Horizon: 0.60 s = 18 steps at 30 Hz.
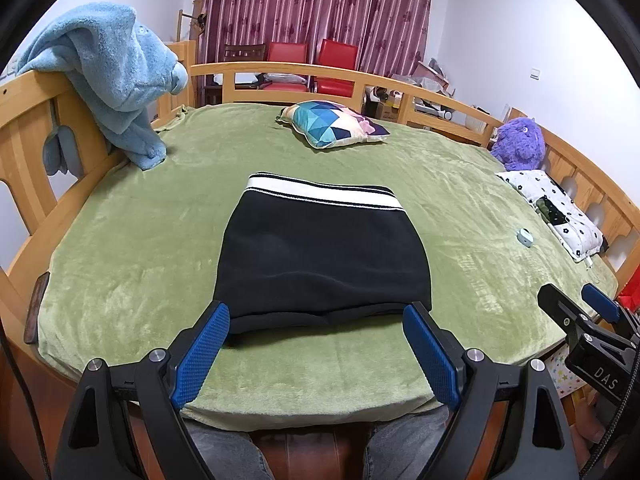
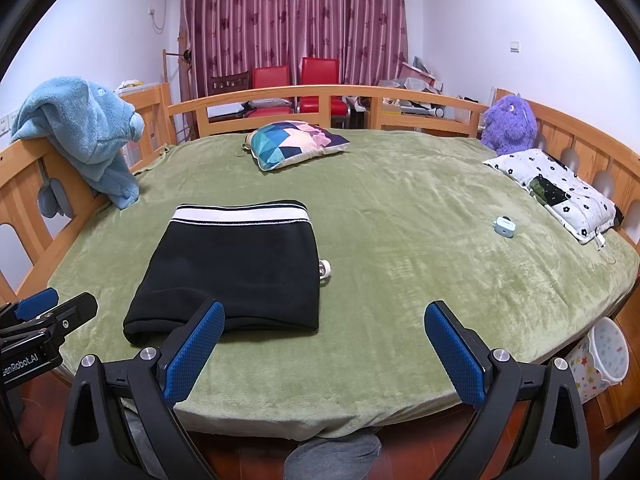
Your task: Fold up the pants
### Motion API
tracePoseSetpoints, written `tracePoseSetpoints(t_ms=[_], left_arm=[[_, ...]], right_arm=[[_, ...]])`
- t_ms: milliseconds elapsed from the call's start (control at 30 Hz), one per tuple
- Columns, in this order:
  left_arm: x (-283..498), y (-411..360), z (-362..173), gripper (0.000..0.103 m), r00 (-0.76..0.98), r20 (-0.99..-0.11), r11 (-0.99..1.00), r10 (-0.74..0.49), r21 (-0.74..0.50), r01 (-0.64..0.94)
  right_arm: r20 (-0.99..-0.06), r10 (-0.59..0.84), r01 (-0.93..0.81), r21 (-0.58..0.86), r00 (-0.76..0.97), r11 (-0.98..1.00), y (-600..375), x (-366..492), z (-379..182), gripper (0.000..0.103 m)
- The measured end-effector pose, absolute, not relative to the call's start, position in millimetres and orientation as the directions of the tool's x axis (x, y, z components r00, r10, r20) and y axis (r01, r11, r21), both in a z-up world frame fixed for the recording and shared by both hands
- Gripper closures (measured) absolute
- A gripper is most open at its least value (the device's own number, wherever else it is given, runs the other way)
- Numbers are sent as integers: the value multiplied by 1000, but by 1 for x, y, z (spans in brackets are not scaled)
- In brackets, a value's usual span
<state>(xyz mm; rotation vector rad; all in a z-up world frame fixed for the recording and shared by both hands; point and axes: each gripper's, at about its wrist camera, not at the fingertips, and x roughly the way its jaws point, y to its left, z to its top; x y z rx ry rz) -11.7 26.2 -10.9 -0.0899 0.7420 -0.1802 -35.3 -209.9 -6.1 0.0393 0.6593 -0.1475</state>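
Note:
Black pants (image 1: 324,256) with a white-striped waistband lie folded into a compact rectangle on the green blanket (image 1: 132,240), waistband on the far side. They also show in the right wrist view (image 2: 236,268), left of centre. My left gripper (image 1: 316,316) is open and empty, held just in front of the near folded edge. My right gripper (image 2: 324,316) is open and empty, to the right of the pants, above bare blanket (image 2: 400,240). Each gripper shows in the other's view, the right one (image 1: 576,304) and the left one (image 2: 56,304).
A colourful pillow (image 1: 332,122) lies at the far side. A blue plush towel (image 1: 108,80) hangs on the left wooden rail. A purple plush toy (image 1: 520,142) and a dotted white cushion (image 1: 560,212) lie at right, beside a small blue case (image 1: 525,237). A small white object (image 2: 325,269) lies by the pants.

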Motion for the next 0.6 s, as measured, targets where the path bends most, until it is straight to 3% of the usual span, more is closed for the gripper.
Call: tracePoseSetpoints(t_ms=[600], left_arm=[[-10,32,-10,15,726,-657,979,-204,-160,130]], right_arm=[[-616,-130,161,-6,777,987,-207,-34,-5,4]])
